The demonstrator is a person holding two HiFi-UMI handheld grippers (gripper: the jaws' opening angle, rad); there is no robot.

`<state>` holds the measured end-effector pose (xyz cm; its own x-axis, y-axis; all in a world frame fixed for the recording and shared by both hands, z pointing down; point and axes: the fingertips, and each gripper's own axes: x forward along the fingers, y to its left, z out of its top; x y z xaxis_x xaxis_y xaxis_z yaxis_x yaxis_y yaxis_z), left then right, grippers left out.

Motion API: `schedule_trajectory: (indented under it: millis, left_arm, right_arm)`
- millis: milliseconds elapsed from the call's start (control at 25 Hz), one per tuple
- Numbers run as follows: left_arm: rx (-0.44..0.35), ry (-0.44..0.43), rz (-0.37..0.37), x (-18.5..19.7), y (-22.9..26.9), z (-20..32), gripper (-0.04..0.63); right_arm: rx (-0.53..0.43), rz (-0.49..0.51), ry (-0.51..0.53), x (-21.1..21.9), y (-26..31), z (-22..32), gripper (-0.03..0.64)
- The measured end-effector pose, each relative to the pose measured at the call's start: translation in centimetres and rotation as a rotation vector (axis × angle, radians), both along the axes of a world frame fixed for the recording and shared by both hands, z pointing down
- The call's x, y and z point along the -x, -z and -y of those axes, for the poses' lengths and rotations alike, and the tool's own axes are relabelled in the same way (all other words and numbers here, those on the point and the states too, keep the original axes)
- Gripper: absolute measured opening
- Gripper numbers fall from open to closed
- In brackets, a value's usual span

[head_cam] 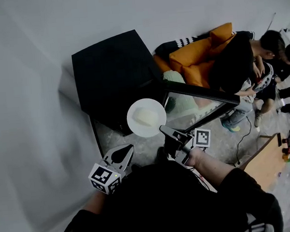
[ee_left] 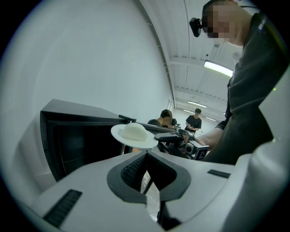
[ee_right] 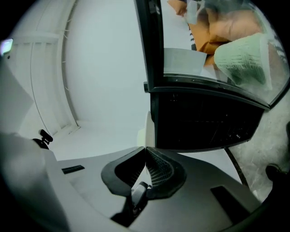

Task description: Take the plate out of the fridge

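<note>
Outside the black fridge point(head_cam: 110, 65), in front of its dark cavity, the white plate point(head_cam: 135, 125) with a pale lump of food point(head_cam: 146, 117) is held level by its near rim, clamped in the right hand-held gripper point(head_cam: 164, 131). The left hand-held gripper point(head_cam: 126, 150) is seen clenched on nothing, near the plate but apart from it. The glass door point(head_cam: 199, 99) is seen open. Removal is judged practically done; only setting the plate down and shutting the door seem left.

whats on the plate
One pale rounded lump sits near the middle of the plate. What it is can't be told, and the plate surface under it is covered.
</note>
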<state>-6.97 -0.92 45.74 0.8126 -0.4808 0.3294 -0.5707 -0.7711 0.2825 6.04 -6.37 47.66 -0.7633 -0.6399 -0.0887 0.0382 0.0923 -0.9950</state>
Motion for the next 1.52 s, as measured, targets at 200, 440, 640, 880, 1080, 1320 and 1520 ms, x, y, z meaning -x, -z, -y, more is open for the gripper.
schedule_trajectory:
  millis: [200,440,640,880,1080,1320,1520]
  left_arm:
    - [-0.009,-0.013,0.006,-0.8,0.4,-0.1,-0.003]
    - [0.0,-0.011,0.001,-0.9,0.3,-0.4,-0.003]
    - [0.019,-0.002,0.002,-1.0,0.2,-0.2,-0.003]
    - [0.029,0.024,-0.002,-0.6,0.1,-0.2,-0.003]
    - [0.038,0.038,-0.01,0.5,-1.0,1.9,-0.003]
    - [0.044,0.055,-0.013,1.4,-1.1,2.1,-0.003]
    - [0.042,0.066,-0.009,1.0,-0.7,0.6,-0.003]
  right_arm:
    - [-0.028,0.041,0.008,1.0,3.2,0.6,0.015]
    - [-0.054,0.059,0.008,2.6,4.6,2.4,0.015]
    - [-0.051,0.06,0.004,3.6,4.9,4.7,0.015]
    - [-0.023,0.061,-0.029,4.6,4.5,6.8,0.015]
    - [-0.011,0.055,-0.078,5.6,3.8,11.0,0.015]
    - [0.001,0.049,-0.128,6.4,4.1,13.9,0.016]
    - [0.002,0.048,-0.143,6.5,4.6,14.0,0.017]
